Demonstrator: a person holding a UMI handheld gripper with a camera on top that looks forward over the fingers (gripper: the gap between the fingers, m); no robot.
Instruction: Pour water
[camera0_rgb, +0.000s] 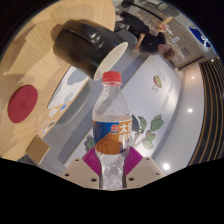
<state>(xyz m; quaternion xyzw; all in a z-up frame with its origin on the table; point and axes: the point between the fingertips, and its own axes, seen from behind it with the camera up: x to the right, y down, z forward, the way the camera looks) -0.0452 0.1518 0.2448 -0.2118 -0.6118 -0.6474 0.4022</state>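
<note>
Pink pads (92, 160) on the two fingers press against the lower body of a clear plastic bottle (113, 130), one at each side, so the gripper (112, 165) looks closed on it and carries it. That bottle stands between the fingers and rises straight ahead of them, with an orange and blue label around its middle and a red cap (112, 76) on top. Whether the cap is screwed tight or only resting cannot be told, but it is in place, so I judge that no water has left the bottle yet. Beyond the bottle and up to the left lies a wooden table (40, 55) with a dark kettle-like vessel (85, 45) and a white cup (117, 53) just beside it; a red round coaster (23, 99) sits further left. A patterned surface (155, 120) with leaf shapes spreads to the right. As I read it, the grasp is done; bringing the bottle to a receiving vessel, clearing the cap and tilting remain.
</note>
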